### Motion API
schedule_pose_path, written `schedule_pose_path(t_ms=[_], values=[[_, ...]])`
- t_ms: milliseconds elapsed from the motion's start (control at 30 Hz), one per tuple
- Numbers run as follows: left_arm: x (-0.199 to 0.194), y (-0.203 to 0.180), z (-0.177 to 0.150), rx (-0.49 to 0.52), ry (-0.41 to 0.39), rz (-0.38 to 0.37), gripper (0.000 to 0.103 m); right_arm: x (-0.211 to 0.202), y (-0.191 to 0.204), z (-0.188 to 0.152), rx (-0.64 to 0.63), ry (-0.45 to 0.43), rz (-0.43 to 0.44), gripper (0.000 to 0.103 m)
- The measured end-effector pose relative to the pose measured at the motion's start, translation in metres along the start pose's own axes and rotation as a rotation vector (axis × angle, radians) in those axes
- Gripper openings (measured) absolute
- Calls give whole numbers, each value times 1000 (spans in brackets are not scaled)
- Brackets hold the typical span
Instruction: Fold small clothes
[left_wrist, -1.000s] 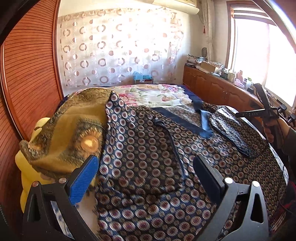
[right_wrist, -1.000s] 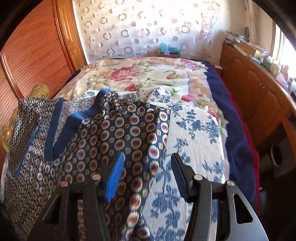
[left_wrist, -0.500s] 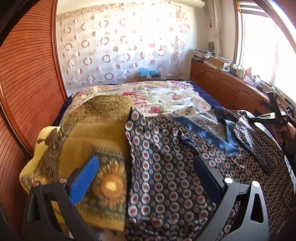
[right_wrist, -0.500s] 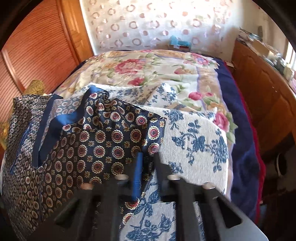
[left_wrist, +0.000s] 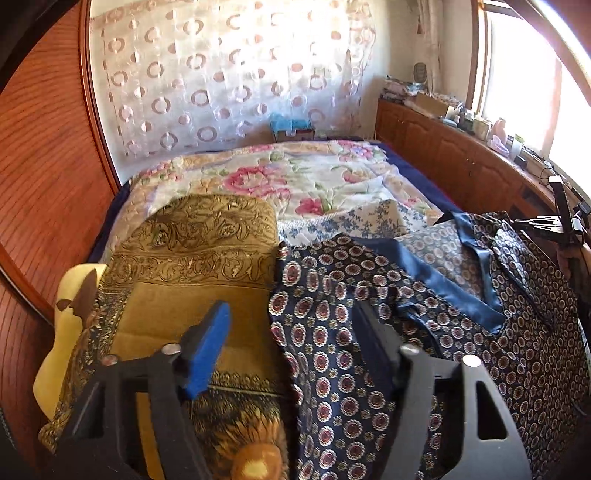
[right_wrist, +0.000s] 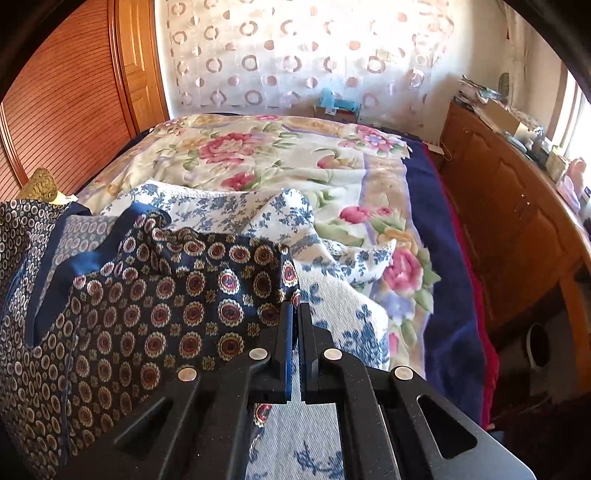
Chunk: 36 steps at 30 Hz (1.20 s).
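A navy garment with red medallion print and blue trim (left_wrist: 424, 332) lies spread on the bed; it also shows in the right wrist view (right_wrist: 147, 314). My left gripper (left_wrist: 295, 339) is open, its fingers straddling the garment's left edge beside a gold patterned cloth (left_wrist: 184, 266). My right gripper (right_wrist: 295, 314) is shut on the garment's right corner, over a white and blue floral cloth (right_wrist: 343, 306). The right gripper also shows at the far right of the left wrist view (left_wrist: 557, 221).
A floral bedspread (right_wrist: 277, 162) covers the bed. A yellow plush toy (left_wrist: 70, 332) sits at the left edge. A wooden sliding wardrobe (left_wrist: 40, 166) stands on the left, a wooden cabinet with clutter (right_wrist: 517, 192) along the right, a curtain (left_wrist: 229, 74) behind.
My right gripper closed on the garment's right corner and lifted it slightly. My left gripper moved left to the garment's left edge and narrowed its opening.
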<state>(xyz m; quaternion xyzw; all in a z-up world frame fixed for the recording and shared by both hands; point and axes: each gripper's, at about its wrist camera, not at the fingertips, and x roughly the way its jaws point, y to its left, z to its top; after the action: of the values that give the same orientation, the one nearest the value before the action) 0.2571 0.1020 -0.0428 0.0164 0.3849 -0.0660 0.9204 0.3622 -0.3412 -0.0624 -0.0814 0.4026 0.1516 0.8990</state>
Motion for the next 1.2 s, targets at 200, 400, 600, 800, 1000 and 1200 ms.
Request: schedule_pose_path(t_ms=[200,400,600,800,1000,1200], values=[[12,2,8,-2,28,-12,49,10,1,7,-12,20,16,4],[27,0,14,32,70,5,48,16,-7,12,10,26,33,37],[32,0,16,39,80,21,48,19,-8,13,21,39,45,38],[32,4,19,31,75,8,14,22,3,17,-13,52,62,38],[14,-2,21,26,25,-11,3,15,26,18,-133,60,89,3],[-41,-18,24,43,-104,-49,3,-39,36,18,-132,-80,48,3]])
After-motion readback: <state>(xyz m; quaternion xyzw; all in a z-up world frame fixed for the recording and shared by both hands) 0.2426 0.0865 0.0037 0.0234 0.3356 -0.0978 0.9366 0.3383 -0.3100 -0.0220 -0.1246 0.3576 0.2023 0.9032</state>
